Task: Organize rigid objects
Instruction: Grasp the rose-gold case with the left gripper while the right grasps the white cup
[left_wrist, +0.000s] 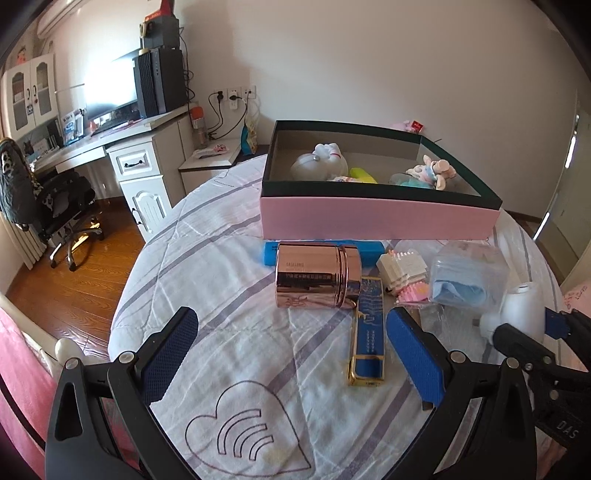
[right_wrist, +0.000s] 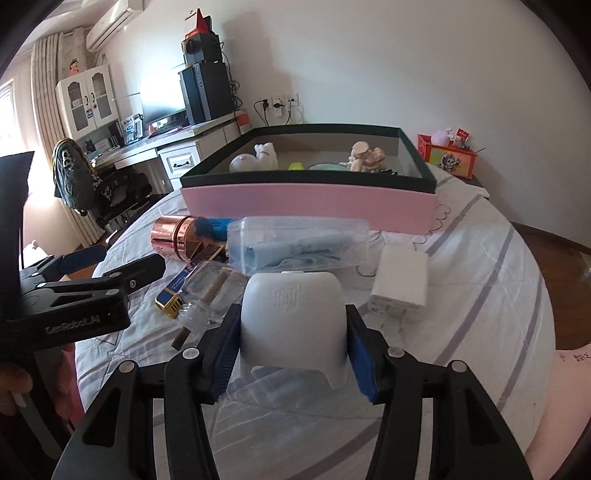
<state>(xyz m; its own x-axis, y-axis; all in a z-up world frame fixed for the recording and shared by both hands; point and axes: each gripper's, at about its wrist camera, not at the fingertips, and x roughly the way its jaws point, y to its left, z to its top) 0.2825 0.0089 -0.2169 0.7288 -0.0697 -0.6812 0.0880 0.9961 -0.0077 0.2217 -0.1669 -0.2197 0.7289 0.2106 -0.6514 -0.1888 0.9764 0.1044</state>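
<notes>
Right gripper (right_wrist: 291, 354) clamped on a white plastic gadget (right_wrist: 293, 314); left gripper (left_wrist: 291, 354) released.

The right gripper's 2 blue pads (right_wrist: 364, 363) press both sides of the white plastic gadget, a smooth, rounded body with a small embossed mark, held just above the quilt (right_wrist: 480, 266) in front of the pink box (right_wrist: 310, 206). The left gripper's jaws stand wide apart with nothing between them, angled down over the quilt, near a copper-coloured tin (left_wrist: 314, 275) and a blue-and-gold case (left_wrist: 367, 332). Both grippers point downward toward the box.
</notes>
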